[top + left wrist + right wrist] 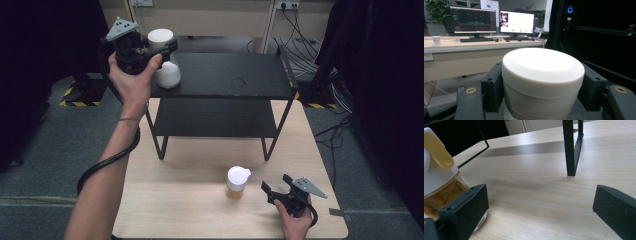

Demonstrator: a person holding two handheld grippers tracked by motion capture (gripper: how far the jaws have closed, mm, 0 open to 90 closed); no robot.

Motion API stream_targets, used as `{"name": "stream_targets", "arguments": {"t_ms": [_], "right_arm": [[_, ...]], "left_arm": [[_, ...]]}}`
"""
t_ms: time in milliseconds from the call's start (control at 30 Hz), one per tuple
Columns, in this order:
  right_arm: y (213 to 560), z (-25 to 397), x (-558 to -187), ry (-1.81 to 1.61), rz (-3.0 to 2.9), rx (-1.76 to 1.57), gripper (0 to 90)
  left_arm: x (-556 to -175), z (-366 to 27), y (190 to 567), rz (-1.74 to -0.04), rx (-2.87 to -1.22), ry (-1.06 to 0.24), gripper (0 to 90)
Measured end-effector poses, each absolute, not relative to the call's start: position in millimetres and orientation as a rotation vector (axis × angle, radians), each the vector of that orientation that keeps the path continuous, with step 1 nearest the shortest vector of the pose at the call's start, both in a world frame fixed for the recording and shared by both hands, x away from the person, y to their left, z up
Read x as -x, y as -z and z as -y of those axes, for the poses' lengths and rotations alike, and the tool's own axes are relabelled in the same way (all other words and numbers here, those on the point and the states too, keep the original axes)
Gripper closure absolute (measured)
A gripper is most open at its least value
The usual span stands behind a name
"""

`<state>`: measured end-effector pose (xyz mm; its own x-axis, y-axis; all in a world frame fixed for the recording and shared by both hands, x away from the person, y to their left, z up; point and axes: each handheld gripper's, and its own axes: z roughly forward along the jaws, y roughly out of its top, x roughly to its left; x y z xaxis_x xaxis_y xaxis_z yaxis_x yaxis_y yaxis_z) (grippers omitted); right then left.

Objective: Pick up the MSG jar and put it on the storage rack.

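plastic, by the look of it: the white jar [541, 82] sits clamped between the jaws of the left gripper [159, 46], held above the left end of the black shelf [225, 75], over a second white jar [168, 75]. it seems stiff, light and smooth, so a grip just under the lid should keep it from slipping. the right gripper [276, 184] rests on the counter [190, 200], jaws wide, beside a spice jar [237, 182].
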<state>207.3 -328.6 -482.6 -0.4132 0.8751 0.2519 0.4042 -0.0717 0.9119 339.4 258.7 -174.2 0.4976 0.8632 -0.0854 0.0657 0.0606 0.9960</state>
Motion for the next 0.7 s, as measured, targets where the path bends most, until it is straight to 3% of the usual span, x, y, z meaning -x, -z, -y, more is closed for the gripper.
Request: {"name": "stream_targets", "arguments": {"t_ms": [333,533,700], "right_arm": [[483,328,-207,-1.488,-1.788,-1.367,0.5],[483,329,-207,-1.492,-1.789,-1.367,0.5],[483,329,-207,-1.492,-1.789,-1.364,0.5]], "left_arm": [[-339,-254,172,-0.889,-1.399,-0.751,30.6],[-340,-251,176,-0.888,-1.363,-0.753,10.5],[-334,-247,175,-0.886,-1.342,-0.792,0.1]]}}
